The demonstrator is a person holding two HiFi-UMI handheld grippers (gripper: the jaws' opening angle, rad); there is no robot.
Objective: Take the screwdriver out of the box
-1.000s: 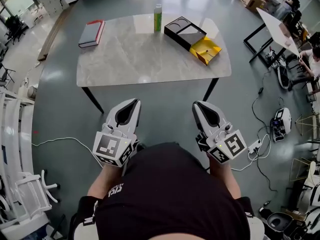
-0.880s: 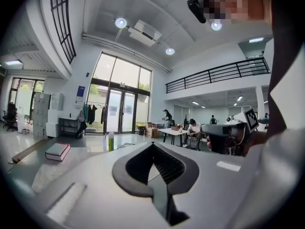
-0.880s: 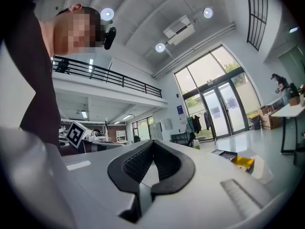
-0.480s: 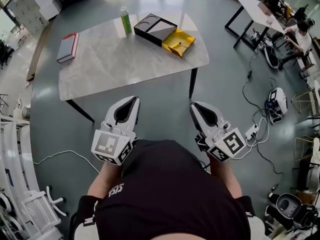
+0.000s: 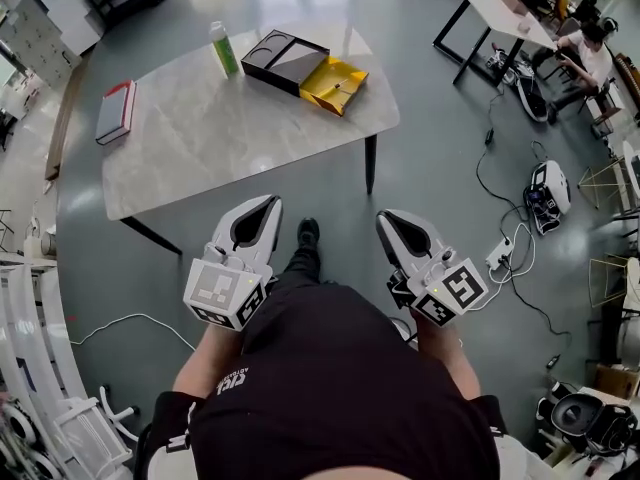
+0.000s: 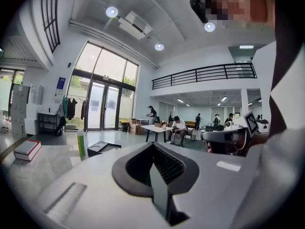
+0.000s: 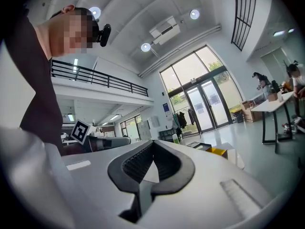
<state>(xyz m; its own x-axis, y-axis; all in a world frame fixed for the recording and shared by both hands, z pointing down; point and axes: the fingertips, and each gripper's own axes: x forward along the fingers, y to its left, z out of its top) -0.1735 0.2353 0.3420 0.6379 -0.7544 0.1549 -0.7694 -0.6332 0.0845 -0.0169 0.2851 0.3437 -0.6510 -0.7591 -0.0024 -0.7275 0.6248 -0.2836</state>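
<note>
Person stands short of table (image 5: 230, 138), both tools well apart from it. On left gripper (image 5: 262, 208), jaws together, nothing between; right gripper (image 5: 388, 220) likewise closed, empty. At 12 o'clock on table's far side: black box (image 5: 285, 56), yellow tray (image 5: 335, 83) touching its right. Small dark item (image 5: 340, 85) in tray, likely screwdriver, too small to confirm. Step looks like approach: come square to tray, open jaws before reaching, avoid green bottle (image 5: 224, 48) at 11 o'clock.

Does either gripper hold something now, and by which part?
Nothing is held. The left gripper and the right gripper are both shut and empty.
</note>
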